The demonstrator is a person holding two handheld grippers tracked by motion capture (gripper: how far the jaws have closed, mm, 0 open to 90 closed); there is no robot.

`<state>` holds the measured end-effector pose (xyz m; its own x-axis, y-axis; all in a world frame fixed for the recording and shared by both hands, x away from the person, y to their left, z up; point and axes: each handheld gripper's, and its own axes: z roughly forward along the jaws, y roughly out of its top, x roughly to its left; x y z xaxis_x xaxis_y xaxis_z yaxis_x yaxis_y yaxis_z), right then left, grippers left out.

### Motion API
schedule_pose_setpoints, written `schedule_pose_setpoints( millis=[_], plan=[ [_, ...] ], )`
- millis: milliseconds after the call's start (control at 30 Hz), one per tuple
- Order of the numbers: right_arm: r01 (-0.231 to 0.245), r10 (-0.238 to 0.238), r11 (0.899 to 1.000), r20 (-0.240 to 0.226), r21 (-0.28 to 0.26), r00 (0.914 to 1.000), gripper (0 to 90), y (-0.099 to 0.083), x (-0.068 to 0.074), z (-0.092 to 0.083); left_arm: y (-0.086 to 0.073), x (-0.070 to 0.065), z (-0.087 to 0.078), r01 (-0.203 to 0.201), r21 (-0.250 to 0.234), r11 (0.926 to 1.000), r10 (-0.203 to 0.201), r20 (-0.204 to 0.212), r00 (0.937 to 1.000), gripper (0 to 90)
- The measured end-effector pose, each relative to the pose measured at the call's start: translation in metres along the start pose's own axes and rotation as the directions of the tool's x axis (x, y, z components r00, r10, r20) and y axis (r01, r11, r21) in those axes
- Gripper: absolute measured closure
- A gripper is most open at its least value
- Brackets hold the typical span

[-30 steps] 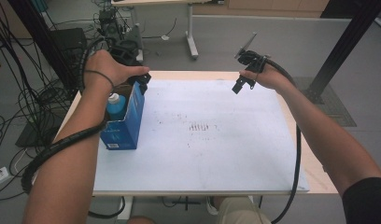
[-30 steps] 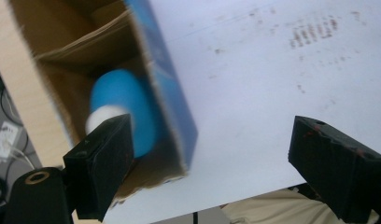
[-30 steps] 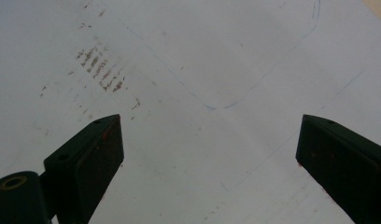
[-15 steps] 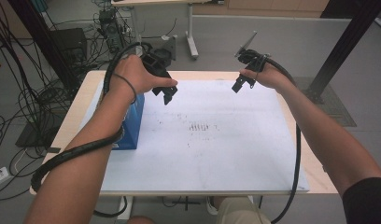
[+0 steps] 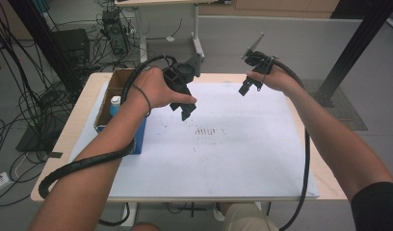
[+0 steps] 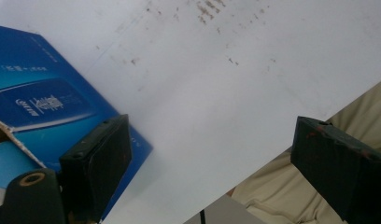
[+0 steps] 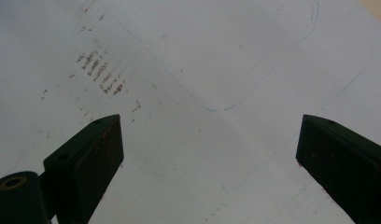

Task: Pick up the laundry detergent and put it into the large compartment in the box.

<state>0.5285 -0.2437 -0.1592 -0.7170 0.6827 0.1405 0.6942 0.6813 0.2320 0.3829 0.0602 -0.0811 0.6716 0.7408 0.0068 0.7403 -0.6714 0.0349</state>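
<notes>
above the white sheet, your left gripper and right gripper both hang with jaws spread, empty; a blue box sits beside the left.

Even, soft indoor light, faint shadows on the white sheet; all three pictures slightly blurred.
</notes>
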Motion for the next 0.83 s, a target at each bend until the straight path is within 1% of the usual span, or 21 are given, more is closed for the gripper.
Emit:
schedule_pose_setpoints(
  millis=[200, 667, 833],
  plan=[
    [-0.002, 0.002, 1.0, 0.0, -0.002, 1.0, 7.6, -0.0012, -0.0003, -0.0008, 0.0008, -0.0011, -0.0012, 0.0, -0.003, 1.0, 0.0, -0.002, 1.0, 13.1],
    [0.001, -0.001, 1.0, -0.001, -0.002, 1.0, 7.6, -0.0018, 0.0004, -0.0014, 0.0018, -0.0041, -0.004, -0.015, -0.007, 0.9999, 0.015, -0.001, 0.9999, 13.0],
    [0.004, -0.004, 1.0, -0.001, -0.005, 1.0, 7.6, -0.002, 0.0024, -0.0024, 0.0005, -0.0038, -0.0037, -0.011, -0.013, 0.9999, 0.011, 0.004, 0.9999, 13.1]
  ],
)
